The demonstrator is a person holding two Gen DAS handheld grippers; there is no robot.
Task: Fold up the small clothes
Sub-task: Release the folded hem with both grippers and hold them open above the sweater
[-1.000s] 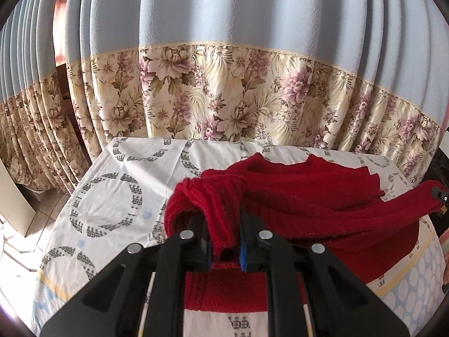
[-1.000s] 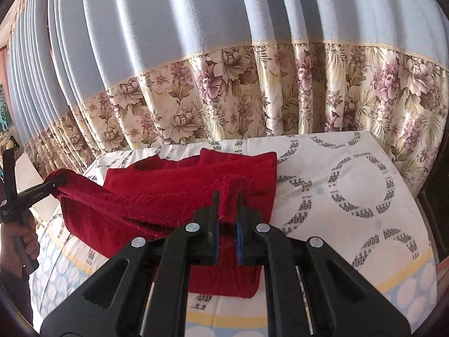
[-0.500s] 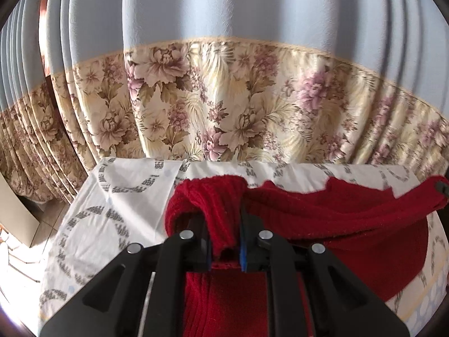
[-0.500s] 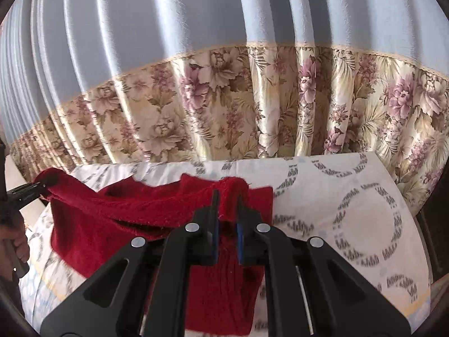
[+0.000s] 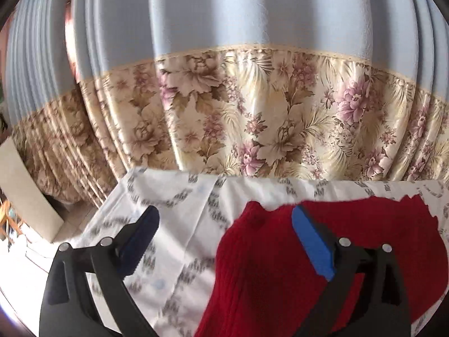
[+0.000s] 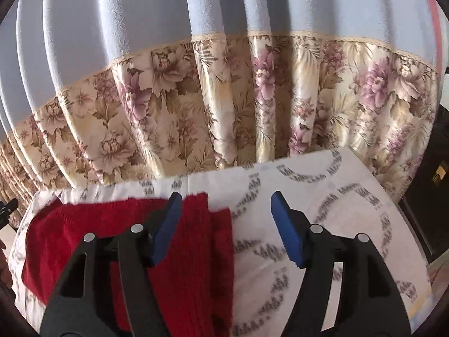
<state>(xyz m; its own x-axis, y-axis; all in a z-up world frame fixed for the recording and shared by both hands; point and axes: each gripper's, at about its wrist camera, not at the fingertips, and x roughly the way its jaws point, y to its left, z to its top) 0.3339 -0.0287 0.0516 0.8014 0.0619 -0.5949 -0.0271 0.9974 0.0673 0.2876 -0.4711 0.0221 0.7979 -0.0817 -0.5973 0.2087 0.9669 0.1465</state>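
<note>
Left wrist view: the left gripper (image 5: 224,224) has let go since a second ago. Its jaws, then pinched on a bunched fold, now stand spread wide with nothing between the blue pads (image 5: 311,244). The red knitted garment (image 5: 280,266) has dropped from its raised, stretched position and lies on the bench, over the right part of the white tablecloth (image 5: 174,213) printed with grey rings. The right pad sits over the garment's upper left part; the left pad is over bare cloth. Behind the bench hangs a curtain (image 5: 252,112), pale blue above and floral below, much closer in frame than before. A pale board (image 5: 25,196) leans at the far left beside the bench.

Right wrist view: the right gripper (image 6: 223,227) has also released; its jaws are spread apart and empty, where earlier they were pressed on the cloth. The red knitted garment (image 6: 196,252) lies flat on the left part of the white tablecloth (image 6: 336,196), its right edge between the two pads. The left pad (image 6: 165,230) overlaps the garment and hides part of it; the other is over bare cloth. The curtain (image 6: 224,98) fills the background. At the far left edge a black tip of the other gripper shows, blurred.
</note>
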